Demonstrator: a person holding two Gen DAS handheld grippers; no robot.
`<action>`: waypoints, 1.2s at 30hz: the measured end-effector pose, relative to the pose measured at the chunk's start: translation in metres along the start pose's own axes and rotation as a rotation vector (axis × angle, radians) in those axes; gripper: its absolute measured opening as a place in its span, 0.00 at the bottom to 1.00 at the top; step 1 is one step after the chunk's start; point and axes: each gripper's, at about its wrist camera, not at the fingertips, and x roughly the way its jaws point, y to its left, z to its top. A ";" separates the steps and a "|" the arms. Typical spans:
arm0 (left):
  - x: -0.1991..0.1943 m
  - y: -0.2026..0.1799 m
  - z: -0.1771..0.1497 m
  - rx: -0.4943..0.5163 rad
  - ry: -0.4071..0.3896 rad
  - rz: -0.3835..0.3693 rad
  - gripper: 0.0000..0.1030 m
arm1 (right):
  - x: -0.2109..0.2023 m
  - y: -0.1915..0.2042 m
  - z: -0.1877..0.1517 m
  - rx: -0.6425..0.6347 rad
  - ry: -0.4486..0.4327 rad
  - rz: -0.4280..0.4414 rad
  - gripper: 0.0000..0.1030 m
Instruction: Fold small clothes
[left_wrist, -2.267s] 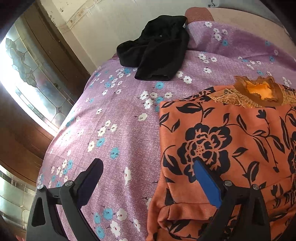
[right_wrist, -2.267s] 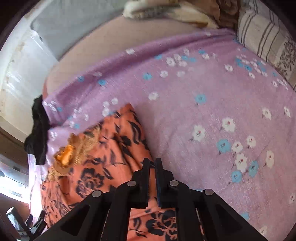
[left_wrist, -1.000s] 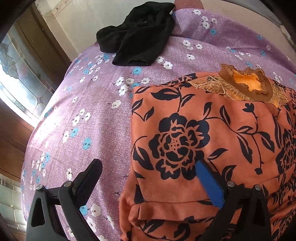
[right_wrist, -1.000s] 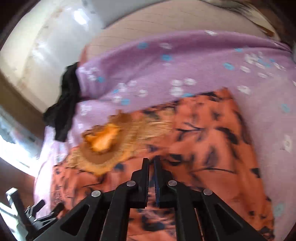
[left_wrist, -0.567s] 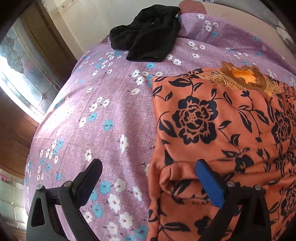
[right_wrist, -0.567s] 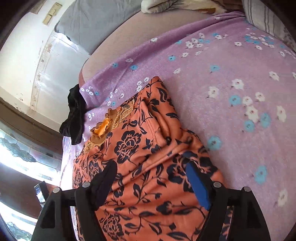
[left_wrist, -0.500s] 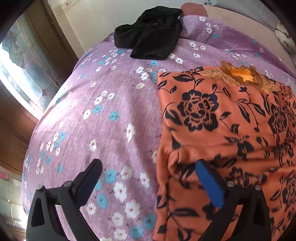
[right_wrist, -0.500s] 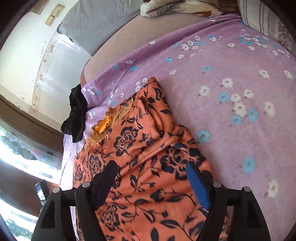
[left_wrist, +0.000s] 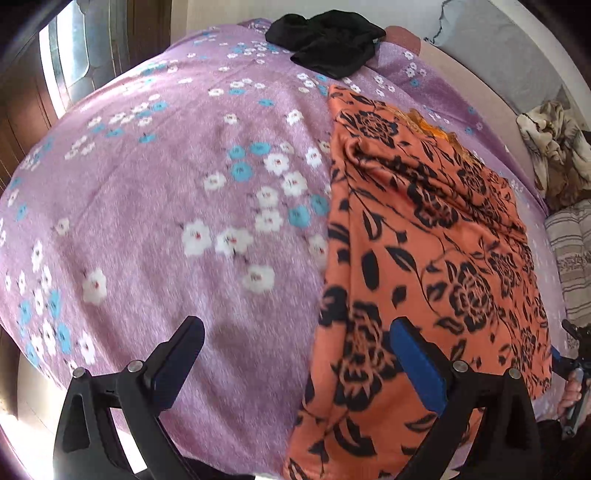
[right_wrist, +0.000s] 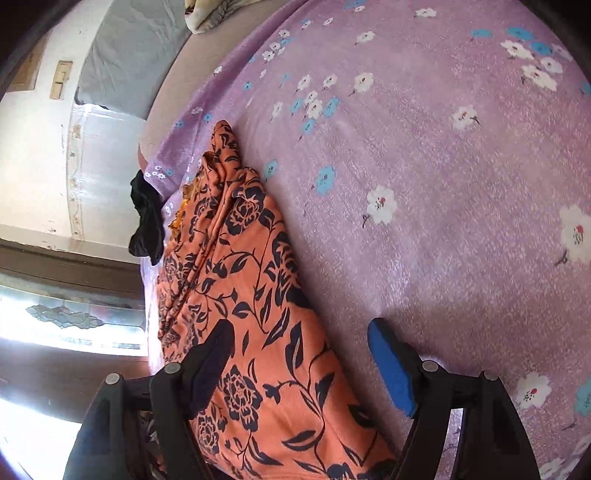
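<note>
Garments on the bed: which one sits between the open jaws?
The orange floral garment, spread flat under both grippers. The black garment lies crumpled at the bed's far edge.

The orange garment (left_wrist: 424, 229) looks like soft matt printed cloth, the purple bedspread (left_wrist: 184, 192) a slightly fuzzy woven cloth, the far black garment (left_wrist: 325, 40) dull cloth.
</note>
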 end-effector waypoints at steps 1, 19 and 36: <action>0.000 -0.002 -0.006 0.004 0.015 -0.013 0.97 | -0.001 -0.002 -0.003 0.003 0.011 0.018 0.75; -0.002 -0.015 -0.018 0.010 0.032 -0.006 0.80 | 0.032 0.025 -0.048 -0.152 0.207 0.041 0.46; -0.008 -0.022 -0.029 0.043 0.049 -0.082 0.07 | 0.041 0.060 -0.058 -0.388 0.158 -0.085 0.20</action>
